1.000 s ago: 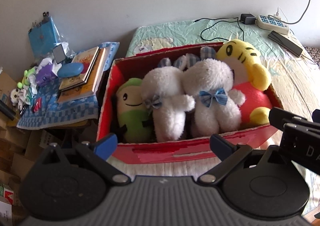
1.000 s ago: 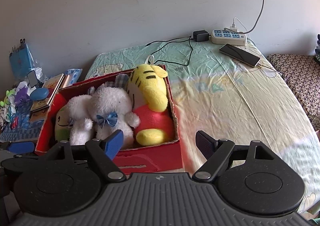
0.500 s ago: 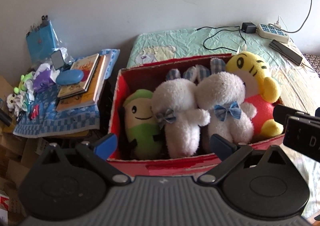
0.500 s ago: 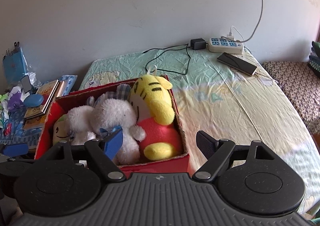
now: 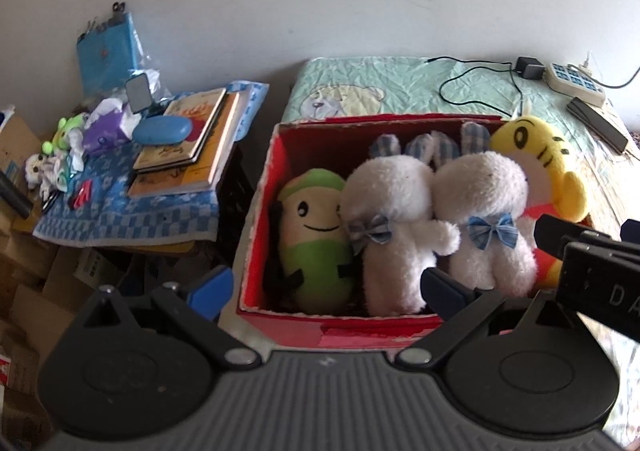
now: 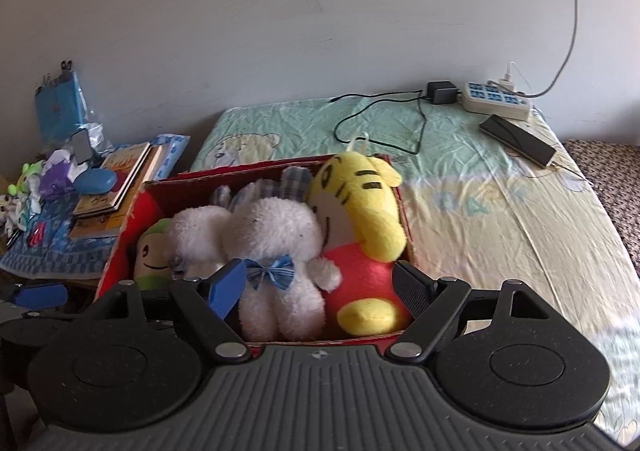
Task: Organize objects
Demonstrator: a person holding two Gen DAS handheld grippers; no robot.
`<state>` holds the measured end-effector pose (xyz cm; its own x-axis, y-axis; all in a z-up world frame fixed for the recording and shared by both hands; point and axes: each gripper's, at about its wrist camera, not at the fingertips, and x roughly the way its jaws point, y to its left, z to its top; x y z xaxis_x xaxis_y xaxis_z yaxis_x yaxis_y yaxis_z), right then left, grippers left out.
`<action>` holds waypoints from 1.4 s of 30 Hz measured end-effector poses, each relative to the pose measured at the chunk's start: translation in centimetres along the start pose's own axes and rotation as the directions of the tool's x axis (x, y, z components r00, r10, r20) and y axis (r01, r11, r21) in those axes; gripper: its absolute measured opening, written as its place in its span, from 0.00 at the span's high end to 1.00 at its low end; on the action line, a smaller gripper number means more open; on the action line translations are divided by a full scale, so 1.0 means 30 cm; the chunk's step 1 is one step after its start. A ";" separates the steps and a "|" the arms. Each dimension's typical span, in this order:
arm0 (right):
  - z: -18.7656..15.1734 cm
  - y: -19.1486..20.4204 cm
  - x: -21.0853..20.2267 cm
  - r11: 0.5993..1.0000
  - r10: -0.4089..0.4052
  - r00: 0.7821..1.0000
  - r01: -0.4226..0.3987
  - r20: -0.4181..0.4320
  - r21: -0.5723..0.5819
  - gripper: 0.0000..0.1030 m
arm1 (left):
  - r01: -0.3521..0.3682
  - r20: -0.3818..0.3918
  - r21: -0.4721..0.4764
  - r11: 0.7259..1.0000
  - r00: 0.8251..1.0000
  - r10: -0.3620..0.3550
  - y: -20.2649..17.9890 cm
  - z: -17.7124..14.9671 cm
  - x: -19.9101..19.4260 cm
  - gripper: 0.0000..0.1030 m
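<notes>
Red cardboard box (image 5: pixel 360 327), four plush toys (image 5: pixel 400 235)

wall (image 6: pixel 280 31): plain, pale | bed (image 6: pixel 500 219): pastel cartoon sheet | side table (image 5: pixel 120 219): blue checked cloth

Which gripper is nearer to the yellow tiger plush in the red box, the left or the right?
Right. The right gripper hangs open just in front of the yellow tiger plush, at that end of the red box. The left gripper, also open, faces the green plush end.
</notes>
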<state>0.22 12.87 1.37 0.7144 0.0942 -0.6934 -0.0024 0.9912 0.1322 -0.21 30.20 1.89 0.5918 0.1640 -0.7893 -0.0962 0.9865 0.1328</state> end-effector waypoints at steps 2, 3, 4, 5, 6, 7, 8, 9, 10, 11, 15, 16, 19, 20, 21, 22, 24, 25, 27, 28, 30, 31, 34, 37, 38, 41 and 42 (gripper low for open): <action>0.001 0.002 0.007 1.000 0.007 1.000 -0.007 -0.007 -0.006 0.20 | -0.006 -0.008 -0.017 1.000 1.000 0.006 0.004 0.000 0.004 0.03; 0.000 0.001 0.010 1.000 0.009 1.000 -0.009 -0.009 -0.007 0.20 | -0.005 -0.012 -0.025 1.000 1.000 0.005 0.005 -0.002 0.006 0.03; 0.001 -0.001 0.010 1.000 0.010 1.000 -0.010 -0.011 -0.009 0.20 | -0.004 -0.014 -0.028 1.000 1.000 0.003 0.005 -0.003 0.009 0.03; 0.001 -0.003 0.010 1.000 0.009 1.000 -0.010 -0.010 -0.010 0.20 | -0.007 -0.015 -0.027 1.000 1.000 0.007 0.003 -0.004 0.010 0.03; 0.000 -0.006 0.009 1.000 0.008 1.000 -0.008 -0.007 -0.008 0.20 | -0.012 -0.015 -0.025 1.000 1.000 0.012 0.001 -0.005 0.011 0.03; 0.001 -0.012 0.009 1.000 0.009 1.000 -0.009 -0.006 -0.002 0.20 | -0.015 -0.015 -0.023 1.000 1.000 0.015 -0.001 -0.005 0.013 0.03; -0.001 -0.016 0.008 1.000 0.011 1.000 -0.011 -0.006 0.005 0.20 | -0.014 -0.014 -0.022 1.000 1.000 0.014 -0.004 -0.006 0.013 0.03; -0.003 -0.021 0.009 1.000 0.013 1.000 -0.013 -0.008 0.010 0.20 | -0.012 -0.014 -0.020 1.000 1.000 0.011 -0.006 -0.006 0.013 0.03; -0.005 -0.024 0.009 1.000 0.013 1.000 -0.013 -0.009 0.014 0.20 | -0.011 -0.013 -0.016 1.000 1.000 0.011 -0.010 -0.008 0.014 0.03; -0.009 -0.026 0.008 1.000 0.012 1.000 -0.012 -0.010 0.016 0.20 | -0.011 -0.012 -0.011 1.000 1.000 0.011 -0.015 -0.010 0.015 0.03; -0.029 -0.039 0.004 1.000 -0.006 1.000 0.006 -0.004 0.025 0.20 | -0.015 -0.014 0.017 1.000 1.000 0.016 -0.032 -0.020 0.021 0.03; -0.034 -0.042 0.003 1.000 -0.011 1.000 0.011 -0.004 0.028 0.20 | -0.014 -0.015 0.020 1.000 1.000 0.015 -0.035 -0.023 0.022 0.03; -0.046 -0.054 0.001 0.999 -0.024 1.000 0.025 -0.004 0.042 0.20 | -0.012 -0.013 0.029 1.000 1.000 0.012 -0.040 -0.026 0.021 0.03; -0.049 -0.056 0.000 0.999 -0.031 1.000 0.031 -0.004 0.044 0.20 | -0.014 -0.011 0.033 0.999 1.000 0.014 -0.040 -0.025 0.022 0.03; -0.052 -0.058 -0.001 0.998 -0.035 0.999 0.035 -0.003 0.045 0.20 | -0.015 -0.010 0.036 0.999 1.000 0.016 -0.040 -0.026 0.021 0.03; -0.054 -0.059 -0.002 0.998 -0.038 0.999 0.038 -0.003 0.048 0.20 | -0.014 -0.009 0.038 0.999 1.000 0.014 -0.040 -0.026 0.021 0.03; -0.057 -0.061 -0.006 0.998 -0.040 0.999 0.040 -0.001 0.052 0.20 | -0.006 -0.010 0.043 0.999 1.000 0.007 -0.041 -0.027 0.022 0.03; -0.059 -0.060 -0.008 0.998 -0.041 0.999 0.041 0.001 0.053 0.20 | -0.005 -0.009 0.046 0.999 1.000 0.005 -0.043 -0.028 0.021 0.03; -0.064 -0.058 -0.012 0.997 -0.044 0.999 0.044 0.004 0.056 0.20 | -0.001 -0.008 0.053 0.999 1.000 0.001 -0.046 -0.029 0.023 0.03; -0.066 -0.059 -0.012 0.997 -0.046 0.999 0.045 0.004 0.060 0.20 | 0.001 -0.009 0.054 0.999 1.000 -0.001 -0.047 -0.030 0.024 0.03; -0.071 -0.064 -0.010 0.996 -0.045 0.999 0.045 -0.001 0.073 0.20 | 0.007 -0.014 0.058 0.998 1.000 -0.006 -0.047 -0.031 0.029 0.03; -0.073 -0.067 -0.008 0.996 -0.046 0.999 0.046 -0.004 0.080 0.20 | 0.009 -0.014 0.058 0.998 1.000 -0.008 -0.046 -0.032 0.030 0.03; -0.078 -0.073 -0.003 0.994 -0.049 0.999 0.050 -0.009 0.098 0.20 | 0.017 -0.013 0.056 0.998 1.000 -0.017 -0.042 -0.035 0.031 0.03; -0.081 -0.075 -0.004 0.993 -0.048 0.999 0.049 -0.009 0.111 0.20 | 0.018 -0.016 0.061 0.998 1.000 -0.017 -0.043 -0.037 0.037 0.03; -0.081 -0.073 -0.004 0.992 -0.049 0.999 0.049 -0.008 0.112 0.20 | 0.021 -0.018 0.062 0.998 1.000 -0.020 -0.043 -0.038 0.038 0.03; -0.079 -0.067 -0.002 0.993 -0.049 0.999 0.049 -0.006 0.109 0.20 | 0.020 -0.014 0.063 0.998 1.000 -0.019 -0.040 -0.042 0.035 0.03; -0.078 -0.065 -0.002 0.993 -0.047 0.999 0.047 -0.006 0.109 0.20 | 0.018 -0.012 0.061 0.998 1.000 -0.017 -0.037 -0.043 0.034 0.03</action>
<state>-1.44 11.15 -0.51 0.7097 0.0485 -0.7028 0.1072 0.9786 0.1758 -0.53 29.29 0.18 0.5839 0.1471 -0.7984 -0.0369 0.9872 0.1550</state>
